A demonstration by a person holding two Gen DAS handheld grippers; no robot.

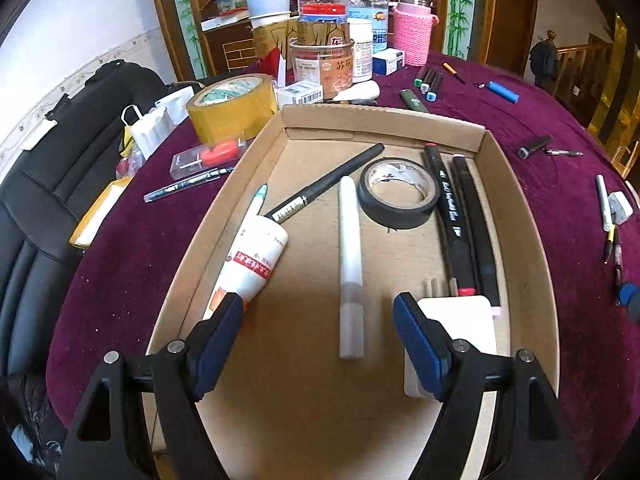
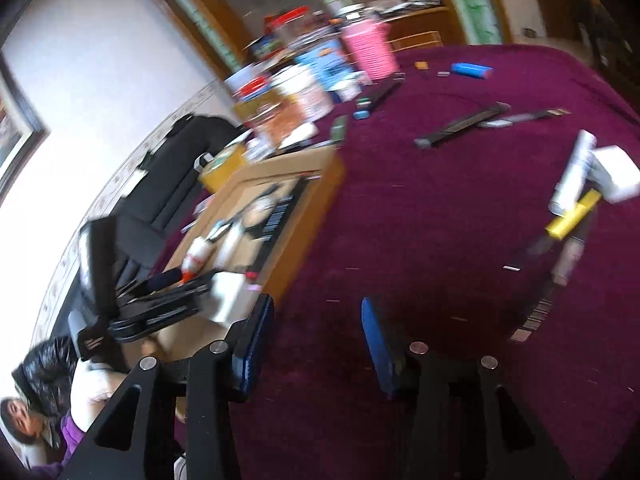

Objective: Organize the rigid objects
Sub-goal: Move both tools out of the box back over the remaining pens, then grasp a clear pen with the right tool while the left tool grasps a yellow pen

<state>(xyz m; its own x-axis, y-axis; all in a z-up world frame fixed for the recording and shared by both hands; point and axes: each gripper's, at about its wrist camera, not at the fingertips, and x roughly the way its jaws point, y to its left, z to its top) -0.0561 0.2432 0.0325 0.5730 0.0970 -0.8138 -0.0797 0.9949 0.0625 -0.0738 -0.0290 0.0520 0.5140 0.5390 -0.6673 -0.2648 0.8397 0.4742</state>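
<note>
A shallow cardboard tray (image 1: 384, 120) lies on the purple tablecloth. It holds a white pen (image 1: 351, 264), a glue tube (image 1: 254, 258), a black pen (image 1: 324, 184), a roll of black tape (image 1: 396, 192), two black markers (image 1: 456, 220) and a white flat block (image 1: 464, 332). My left gripper (image 1: 318, 346) hangs open over the tray's near end, with the white pen lying below the gap and nothing gripped. In the blurred right wrist view my right gripper (image 2: 318, 346) is open over bare cloth to the right of the tray (image 2: 320, 184), with nothing between its fingers.
Loose pens (image 1: 604, 204), green-capped markers (image 1: 428, 80) and a blue lighter (image 1: 503, 91) lie on the cloth right of the tray. Jars (image 1: 322, 52), a pink-sleeved bottle (image 1: 414, 32) and a brown tape roll (image 1: 232, 104) crowd the far side. A black chair (image 1: 52, 168) stands left. A yellow pen (image 2: 574, 214) lies at right.
</note>
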